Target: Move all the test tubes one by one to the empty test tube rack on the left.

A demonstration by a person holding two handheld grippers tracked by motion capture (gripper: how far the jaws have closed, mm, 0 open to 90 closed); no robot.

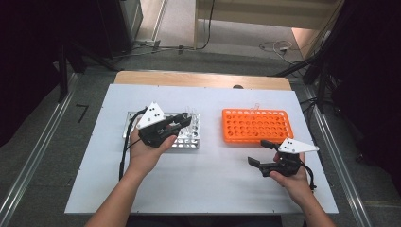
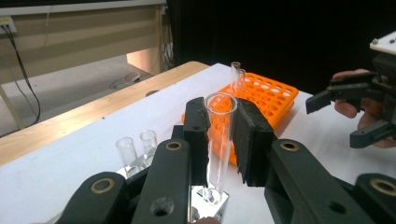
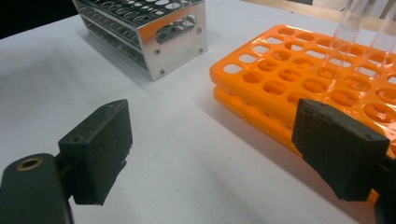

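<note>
1. Holding a clear glass test tube (image 2: 219, 140) upright between its closed fingers (image 2: 250, 140), the left gripper (image 1: 182, 124) kept the tube over the metal rack (image 1: 191, 141), its base just above the rack's top plate. I judged that the upright hold was meant to keep the tube lined up with a rack hole.

2. The right gripper (image 1: 257, 153) hung over the bare tabletop (image 1: 213, 184) in front of the orange rack (image 1: 255, 125) with its fingers (image 3: 100, 149) spread wide and nothing between them. It looked ready to take a tube.

3. The two racks stood side by side and apart in the middle of the tabletop, the metal one on the left and the orange one on the right, probably so each hand could reach its own.

4. Counted: two racks, two grippers, one tube held. Two more tubes (image 2: 137, 149) stood in the metal rack, and two (image 2: 237, 77) stood at the far side of the orange rack, making five tubes in sight. The other orange holes were empty.
</note>
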